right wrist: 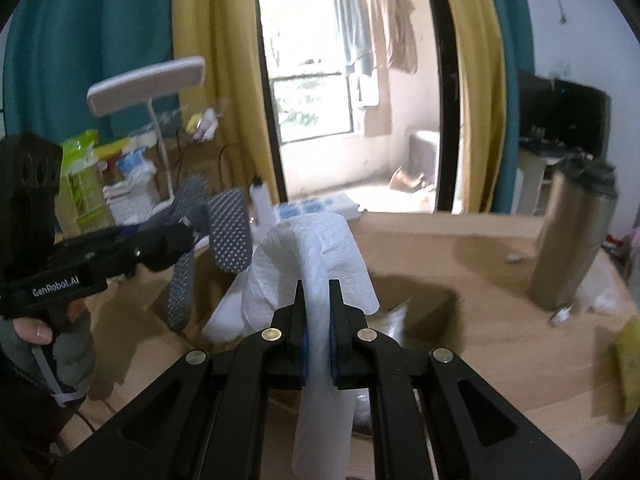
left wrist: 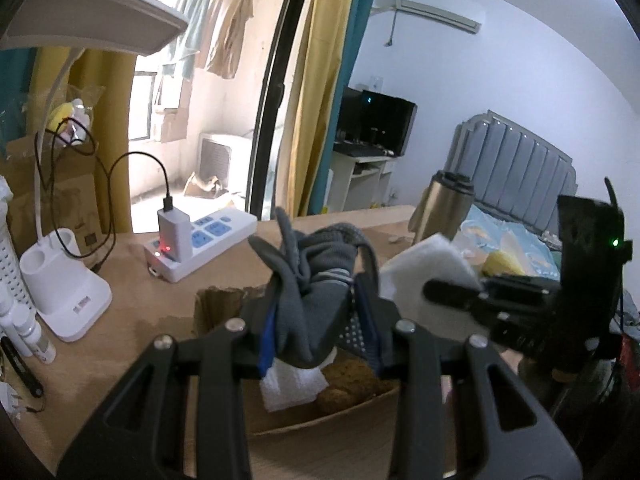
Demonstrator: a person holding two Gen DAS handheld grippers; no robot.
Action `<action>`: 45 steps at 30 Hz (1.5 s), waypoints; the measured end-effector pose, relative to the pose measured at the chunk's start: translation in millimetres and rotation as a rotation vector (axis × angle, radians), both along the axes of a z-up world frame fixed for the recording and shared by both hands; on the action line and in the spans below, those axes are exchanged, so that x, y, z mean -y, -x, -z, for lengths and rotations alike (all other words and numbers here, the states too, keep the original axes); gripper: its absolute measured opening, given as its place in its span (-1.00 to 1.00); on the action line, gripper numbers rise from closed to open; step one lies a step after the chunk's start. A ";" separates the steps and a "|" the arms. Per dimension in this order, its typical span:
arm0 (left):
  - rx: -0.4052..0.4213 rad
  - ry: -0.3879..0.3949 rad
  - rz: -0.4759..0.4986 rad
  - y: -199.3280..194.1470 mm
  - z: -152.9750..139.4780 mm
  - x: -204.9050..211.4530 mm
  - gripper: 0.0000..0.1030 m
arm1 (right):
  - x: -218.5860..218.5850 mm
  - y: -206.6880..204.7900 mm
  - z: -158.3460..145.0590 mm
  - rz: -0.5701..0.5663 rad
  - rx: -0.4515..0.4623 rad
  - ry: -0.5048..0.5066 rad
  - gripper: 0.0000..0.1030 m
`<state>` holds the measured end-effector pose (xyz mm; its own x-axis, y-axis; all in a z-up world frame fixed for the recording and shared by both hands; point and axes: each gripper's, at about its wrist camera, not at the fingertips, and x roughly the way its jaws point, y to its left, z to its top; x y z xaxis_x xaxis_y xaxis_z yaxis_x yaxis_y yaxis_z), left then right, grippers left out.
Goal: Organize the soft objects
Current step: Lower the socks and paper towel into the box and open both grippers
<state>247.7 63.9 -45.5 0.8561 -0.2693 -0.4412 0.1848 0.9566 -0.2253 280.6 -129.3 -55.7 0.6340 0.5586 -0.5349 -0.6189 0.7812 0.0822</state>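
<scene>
- My left gripper (left wrist: 316, 312) is clamped on a grey glove (left wrist: 316, 280); in the right wrist view the dotted palm and fingers of that glove (right wrist: 216, 236) dangle off the tips, some splayed up and to the side.
- My right gripper (right wrist: 318, 320) is closed on a white paper towel (right wrist: 308, 256), which arches up and over the tips and trails back down under the camera.
- The relation I care about is vertical: the open cardboard box (left wrist: 224, 304) sits on the worktop (left wrist: 132, 296) directly under and just ahead of the left gripper, with a white packet and brown spongy pieces already lying inside.
- From the right side the same box (right wrist: 424, 300) lies just beyond and below the towel, so both loads hang near its mouth; I judge the left one to be more squarely over it.
- The glove's long axis runs roughly up and down through the fingers, cuff end low, fingertips up and away from me. The towel's long axis runs fore and aft along the gripper, folded over.
- A yellow sponge (right wrist: 628, 364) sits on the worktop well to my right, beyond the metal flask (right wrist: 572, 236), not yet boxed.
- I expect the next move to be a short drop and release, the limp ends entering first.
</scene>
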 end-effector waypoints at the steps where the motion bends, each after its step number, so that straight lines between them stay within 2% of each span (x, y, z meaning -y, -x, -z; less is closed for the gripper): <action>1: -0.005 -0.001 0.002 -1.2 2.1 0.4 -0.30 | -3.0 -0.5 3.0 -0.005 -0.009 0.004 -0.83; 12: -0.104 -0.030 -0.001 -14.2 27.0 5.8 -0.28 | -32.0 -6.5 26.5 -0.071 -0.070 0.074 -0.83; 21: -0.167 -0.044 -0.087 -22.6 45.1 -1.9 -0.27 | -42.8 -16.8 43.3 -0.072 -0.137 0.103 -0.83; 23: -0.190 -0.057 -0.103 -25.7 50.5 -1.3 -0.27 | -43.5 -17.5 44.2 -0.071 -0.147 0.113 -0.77; 24: -0.213 -0.063 -0.102 -28.5 55.2 -0.8 -0.27 | -43.6 -17.3 43.6 -0.064 -0.146 0.115 -0.67; 25: -0.232 -0.066 -0.100 -30.4 58.7 -0.3 -0.27 | -42.9 -16.8 42.6 -0.058 -0.141 0.113 -0.44; 26: -0.250 -0.067 -0.102 -31.8 61.9 -0.2 -0.27 | -40.6 -15.5 40.6 -0.053 -0.132 0.104 -0.31; 27: -0.244 -0.074 -0.107 -30.3 62.6 -0.3 -0.27 | -38.4 -14.0 38.1 -0.052 -0.124 0.092 -0.20; 32: -0.245 -0.060 -0.115 -29.0 61.6 -1.5 -0.18 | -22.5 0.1 18.6 -0.053 -0.044 0.042 -0.11; 35: -0.193 -0.028 -0.122 -19.6 52.3 -4.6 0.00 | -10.9 -0.6 10.0 -0.066 -0.029 -0.023 -0.08; 39: -0.136 -0.025 -0.134 -10.6 38.4 -7.1 0.02 | -10.6 -15.4 13.1 -0.026 -0.052 -0.020 -0.08; 42: -0.145 -0.035 -0.144 -12.3 38.6 -7.7 0.03 | -15.7 -24.3 23.1 0.018 -0.079 0.016 -0.08; 45: -0.157 -0.044 -0.158 -14.4 43.0 -8.3 0.03 | -19.4 -36.3 39.4 0.050 -0.148 0.063 -0.08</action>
<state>262.1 72.3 -88.5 0.8059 -0.1145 -0.5809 -0.0026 0.9804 -0.1969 316.8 -109.9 -95.2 0.5716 0.4909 -0.6575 -0.5638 0.8171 0.1200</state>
